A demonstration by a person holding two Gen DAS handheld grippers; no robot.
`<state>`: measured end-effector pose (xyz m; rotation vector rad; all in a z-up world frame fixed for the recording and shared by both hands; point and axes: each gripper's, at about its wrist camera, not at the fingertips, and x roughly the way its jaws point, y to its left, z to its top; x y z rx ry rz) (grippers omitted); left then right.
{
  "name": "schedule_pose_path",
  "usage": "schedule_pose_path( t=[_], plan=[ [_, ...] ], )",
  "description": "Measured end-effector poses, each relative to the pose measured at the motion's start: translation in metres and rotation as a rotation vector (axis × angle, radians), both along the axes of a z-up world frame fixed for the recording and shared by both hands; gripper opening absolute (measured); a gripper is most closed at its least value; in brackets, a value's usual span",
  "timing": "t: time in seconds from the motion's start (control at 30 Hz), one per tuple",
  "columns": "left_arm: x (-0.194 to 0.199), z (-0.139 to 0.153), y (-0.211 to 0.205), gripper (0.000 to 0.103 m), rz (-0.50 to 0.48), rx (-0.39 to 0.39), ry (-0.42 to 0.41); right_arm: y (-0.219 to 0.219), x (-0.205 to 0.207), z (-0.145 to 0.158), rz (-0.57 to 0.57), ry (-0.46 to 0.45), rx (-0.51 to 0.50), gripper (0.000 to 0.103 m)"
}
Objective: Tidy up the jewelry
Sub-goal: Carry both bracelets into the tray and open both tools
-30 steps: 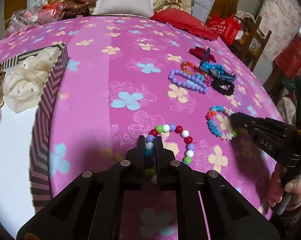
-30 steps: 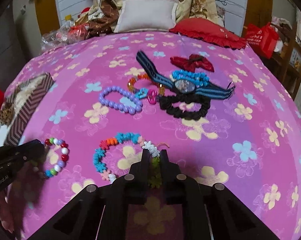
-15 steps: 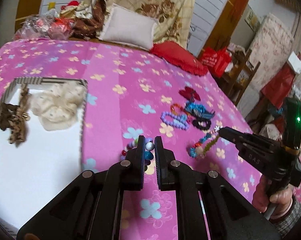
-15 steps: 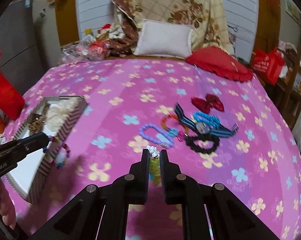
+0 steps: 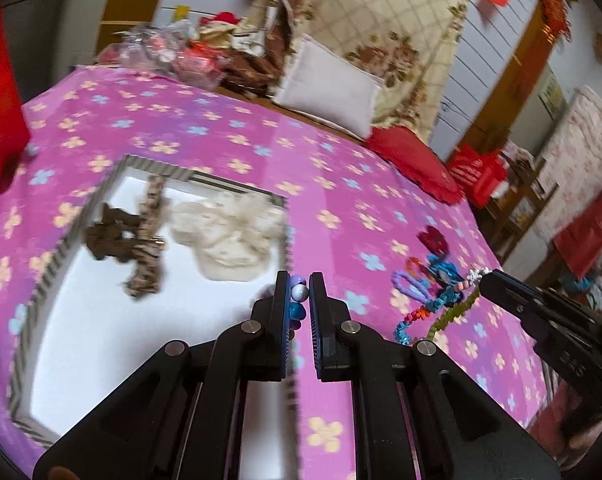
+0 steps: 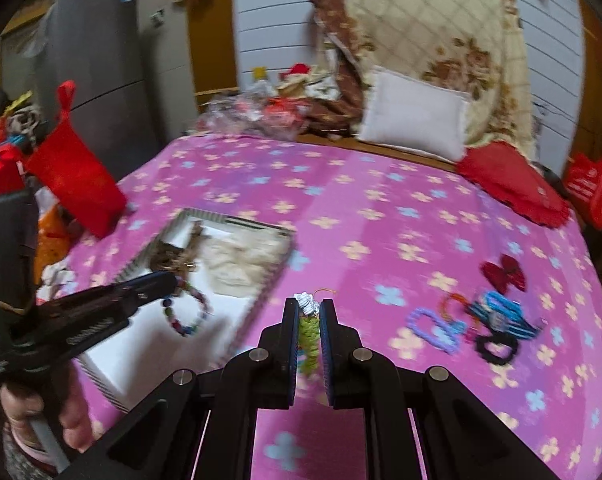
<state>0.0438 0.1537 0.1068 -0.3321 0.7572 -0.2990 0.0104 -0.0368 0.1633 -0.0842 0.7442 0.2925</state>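
Observation:
My left gripper [image 5: 299, 284] is shut on a bracelet of round coloured beads [image 5: 297, 300] and holds it in the air over the right rim of the striped box [image 5: 157, 168]. From the right wrist view the bead bracelet [image 6: 187, 314] hangs from that gripper [image 6: 169, 280] above the box's white floor. My right gripper [image 6: 309, 308] is shut on a flower-bead bracelet [image 6: 308, 338], which dangles from it in the left wrist view [image 5: 437, 312].
The box [image 6: 237, 222] holds a cream scrunchie [image 5: 225, 236] and a brown leopard hair tie [image 5: 129, 232]. A purple bead bracelet [image 6: 433, 326], blue watch [image 6: 501, 316], black scrunchie [image 6: 495, 348] and red bow [image 6: 503, 272] lie on the pink flowered cover.
Both grippers have lifted their bracelets off the cover and carried them left. The bead bracelet has gone from the cover to above the box.

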Motion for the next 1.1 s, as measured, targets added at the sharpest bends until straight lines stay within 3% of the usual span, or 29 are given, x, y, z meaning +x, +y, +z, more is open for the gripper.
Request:
schedule_pose_path(
  t=[0.23,0.43,0.63,0.9,0.97,1.03,1.1],
  plan=[
    [0.009,-0.011,0.044,0.007,0.122,0.002,0.033,0.073,0.018,-0.01,0.107,0.039,-0.004,0.01],
    [0.022,-0.03,0.069,0.007,0.194,-0.006,0.12,0.113,0.042,-0.048,0.151,0.141,-0.004,0.01],
    [0.034,-0.056,0.086,0.007,0.249,-0.036,0.222,0.122,0.063,-0.092,0.141,0.223,-0.061,0.01],
    [0.038,-0.061,0.093,0.008,0.283,-0.039,0.246,0.119,0.074,-0.114,0.124,0.279,-0.087,0.01],
    [0.038,-0.06,0.093,0.008,0.29,-0.034,0.247,0.117,0.075,-0.115,0.122,0.291,-0.079,0.017],
    [0.039,-0.06,0.093,0.017,0.29,-0.039,0.247,0.114,0.074,-0.113,0.116,0.284,-0.062,0.038],
    [0.038,-0.059,0.094,0.023,0.291,-0.048,0.244,0.109,0.071,-0.107,0.104,0.263,-0.045,0.042]
  ],
)
